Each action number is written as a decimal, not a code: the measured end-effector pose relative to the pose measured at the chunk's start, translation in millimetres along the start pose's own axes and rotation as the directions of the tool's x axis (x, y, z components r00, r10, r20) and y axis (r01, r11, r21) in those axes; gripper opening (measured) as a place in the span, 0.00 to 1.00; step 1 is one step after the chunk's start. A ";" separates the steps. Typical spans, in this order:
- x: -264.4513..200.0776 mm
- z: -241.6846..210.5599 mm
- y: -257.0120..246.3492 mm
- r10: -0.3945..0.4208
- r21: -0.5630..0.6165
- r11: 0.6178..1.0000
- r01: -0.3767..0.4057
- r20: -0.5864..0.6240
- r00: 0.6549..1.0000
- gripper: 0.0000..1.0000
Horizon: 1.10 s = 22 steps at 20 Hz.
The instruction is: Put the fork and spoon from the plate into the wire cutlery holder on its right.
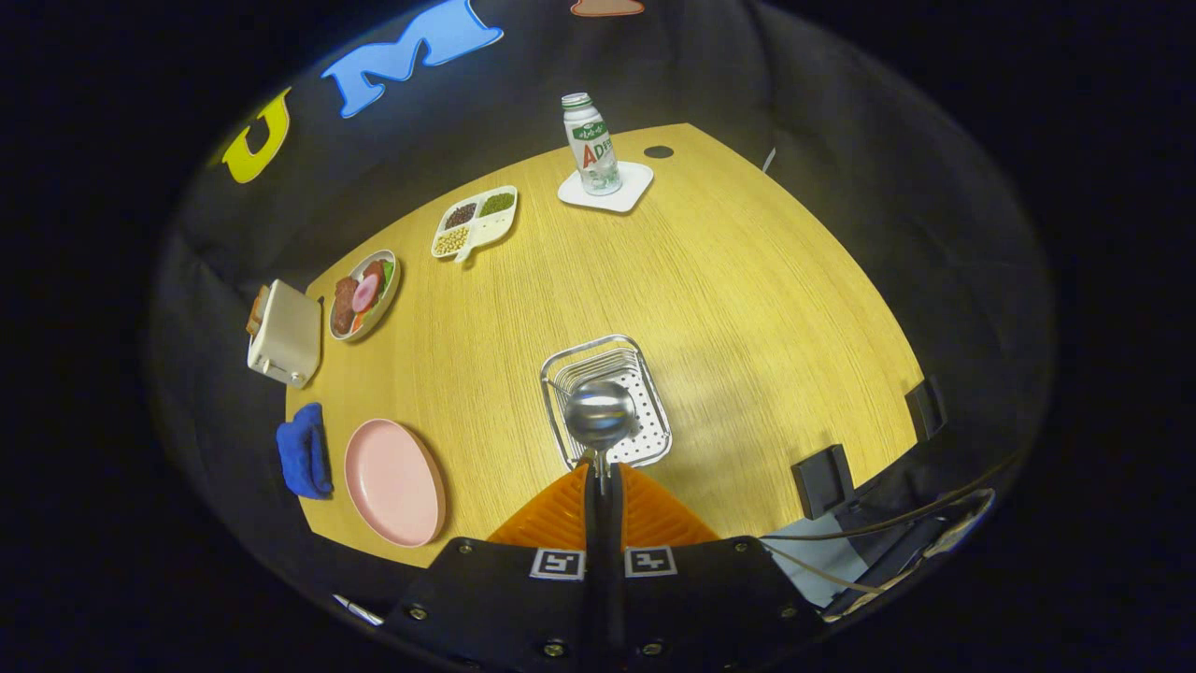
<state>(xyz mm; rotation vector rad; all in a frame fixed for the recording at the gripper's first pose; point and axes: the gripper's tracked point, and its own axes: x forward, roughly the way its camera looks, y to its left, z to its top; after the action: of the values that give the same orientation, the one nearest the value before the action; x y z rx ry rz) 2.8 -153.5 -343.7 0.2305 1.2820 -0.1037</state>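
My gripper [603, 472] is shut on the handle of a steel spoon [599, 412], whose round bowl sticks out just ahead of the fingertips. The spoon hangs high above the wire cutlery holder [645, 374], a rectangular metal basket with a white perforated floor on the wooden table. The spoon's bowl covers the middle of the holder. A thin metal piece, perhaps the fork, lies inside the holder by its left wall, but I cannot tell for sure. The pink plate [392, 481] sits bare to the left of the holder.
A blue cloth [304, 451] lies left of the plate. A toaster [283, 334], a plate of food [364, 293] and a divided dish of beans [475, 221] line the table's left side. A bottle [591, 143] stands on a white coaster at the back. Black clamps grip the table's right edge.
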 end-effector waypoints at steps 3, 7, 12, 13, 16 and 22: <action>5.3 -1.2 -5.4 -0.022 -0.006 1.000 0.021 -0.028 0.999 0.01; 9.3 2.7 -10.7 -0.037 0.009 0.999 0.038 -0.039 0.999 0.02; 9.7 7.3 -10.7 -0.035 0.026 0.999 0.035 -0.022 0.999 0.08; 9.0 10.6 -10.8 -0.033 0.037 0.999 0.033 -0.013 0.999 0.09; 1.6 15.6 -8.0 -0.010 0.075 0.997 0.009 0.016 1.000 0.11; -12.2 21.1 -8.1 0.010 0.080 0.997 -0.015 0.071 0.997 0.88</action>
<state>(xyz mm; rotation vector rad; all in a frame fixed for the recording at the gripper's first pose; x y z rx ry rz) 17.4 -166.7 -327.3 0.3018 1.2069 -0.1520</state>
